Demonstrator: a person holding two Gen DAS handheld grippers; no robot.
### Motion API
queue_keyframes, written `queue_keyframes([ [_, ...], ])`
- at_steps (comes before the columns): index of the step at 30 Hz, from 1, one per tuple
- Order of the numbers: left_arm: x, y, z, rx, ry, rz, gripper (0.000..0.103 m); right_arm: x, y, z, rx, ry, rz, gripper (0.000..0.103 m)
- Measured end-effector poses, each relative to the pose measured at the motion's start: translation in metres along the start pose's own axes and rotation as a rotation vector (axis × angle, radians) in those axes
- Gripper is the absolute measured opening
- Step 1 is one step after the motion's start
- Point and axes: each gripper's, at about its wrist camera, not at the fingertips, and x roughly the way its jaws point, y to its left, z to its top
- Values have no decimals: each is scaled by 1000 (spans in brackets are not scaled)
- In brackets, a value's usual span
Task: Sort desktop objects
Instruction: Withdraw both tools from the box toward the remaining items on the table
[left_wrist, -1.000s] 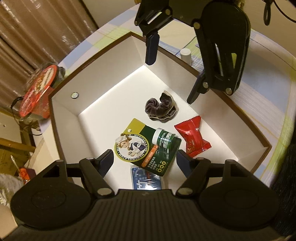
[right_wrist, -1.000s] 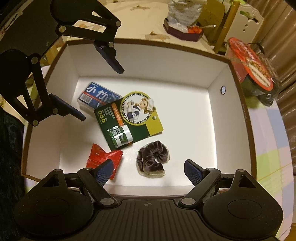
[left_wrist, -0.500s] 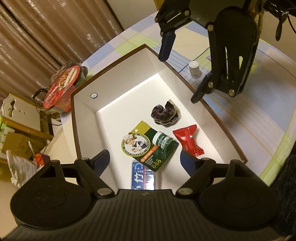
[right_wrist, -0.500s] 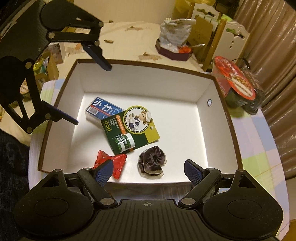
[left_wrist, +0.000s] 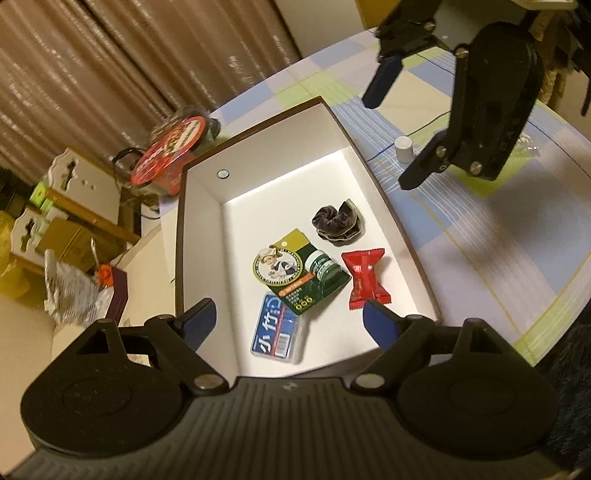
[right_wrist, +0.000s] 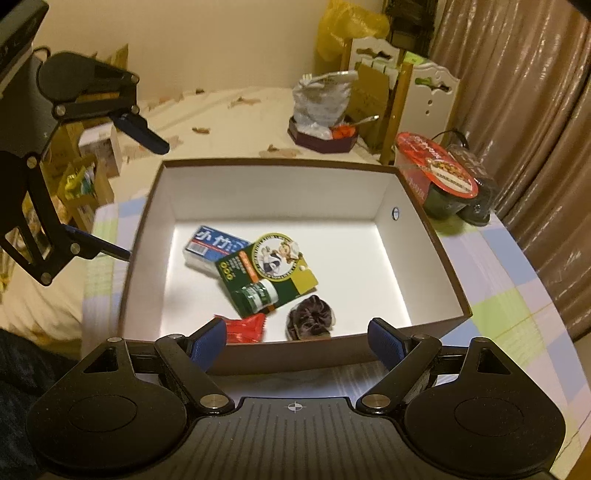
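White box (left_wrist: 199, 206) holding scrunchie (left_wrist: 338, 221), red candy (left_wrist: 364, 278), green card (left_wrist: 295, 273), blue pack (left_wrist: 279, 330), both tongs spread wide, empty

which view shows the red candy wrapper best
The left wrist view. There the red candy wrapper lies almost whole on the white box floor, only its near corner touched by a fingertip. In the right wrist view the wrapper is half hidden behind the box's near wall and the right gripper's finger.

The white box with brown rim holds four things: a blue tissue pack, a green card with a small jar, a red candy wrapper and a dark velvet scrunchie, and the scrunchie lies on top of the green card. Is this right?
Not quite. In the left wrist view the dark velvet scrunchie lies on the box floor, apart from the green card. The rest is right.
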Motion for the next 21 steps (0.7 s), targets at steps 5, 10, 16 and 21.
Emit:
queue_keyframes([
  [5,-14,-10,-5,-42,13,27,85,-17,8,-11,10,-43,26,86],
  [10,-30,-22,-6,-83,10,48,85,-34,12,-25,23,-78,44,86],
  [16,-49,-40,-6,-136,-10,58,87,-56,13,-48,53,-99,49,86],
  [21,-64,-59,-7,-174,-34,54,89,-74,11,-69,93,-95,23,86],
])
